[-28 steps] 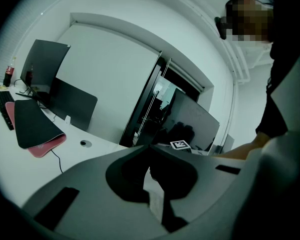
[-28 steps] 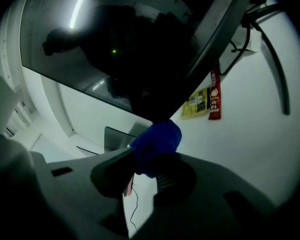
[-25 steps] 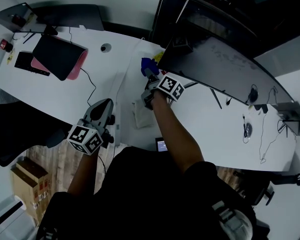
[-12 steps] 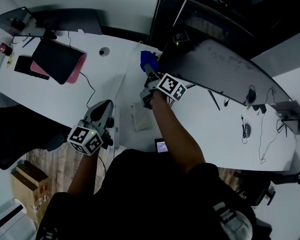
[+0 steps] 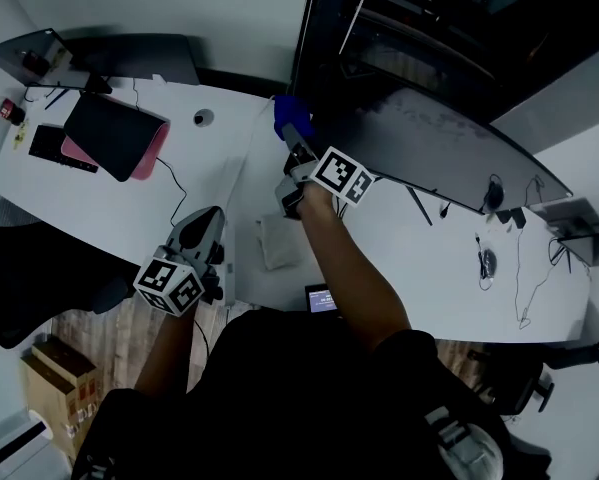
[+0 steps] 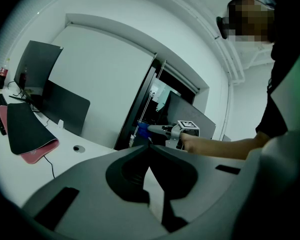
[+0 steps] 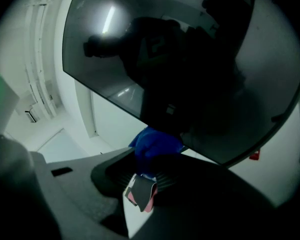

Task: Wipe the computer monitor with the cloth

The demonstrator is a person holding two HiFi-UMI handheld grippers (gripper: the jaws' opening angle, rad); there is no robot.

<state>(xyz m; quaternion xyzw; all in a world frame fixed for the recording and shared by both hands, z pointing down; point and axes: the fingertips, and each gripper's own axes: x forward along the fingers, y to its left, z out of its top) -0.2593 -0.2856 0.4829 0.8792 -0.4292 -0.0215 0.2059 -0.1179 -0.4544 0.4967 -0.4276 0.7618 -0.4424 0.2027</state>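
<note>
Right tool (image 7: 151, 168) is clenched on a crumpled blue cloth (image 7: 155, 143), held at the lower edge of the wide dark curved monitor (image 7: 190, 59) just ahead of it. Left tool (image 6: 150, 145), well behind it, has its jaws together on nothing, by the white tabletop's (image 5: 129, 193) front edge.

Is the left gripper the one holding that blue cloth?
No, the blue cloth sits clamped in the right gripper, while the left gripper is closed and empty.

White desk (image 5: 89, 196) bears a black slab (image 5: 109, 123) on a pink mat (image 5: 151, 148) — perhaps a laptop — cardboard boxes (image 5: 51, 366) on the floor.
</note>
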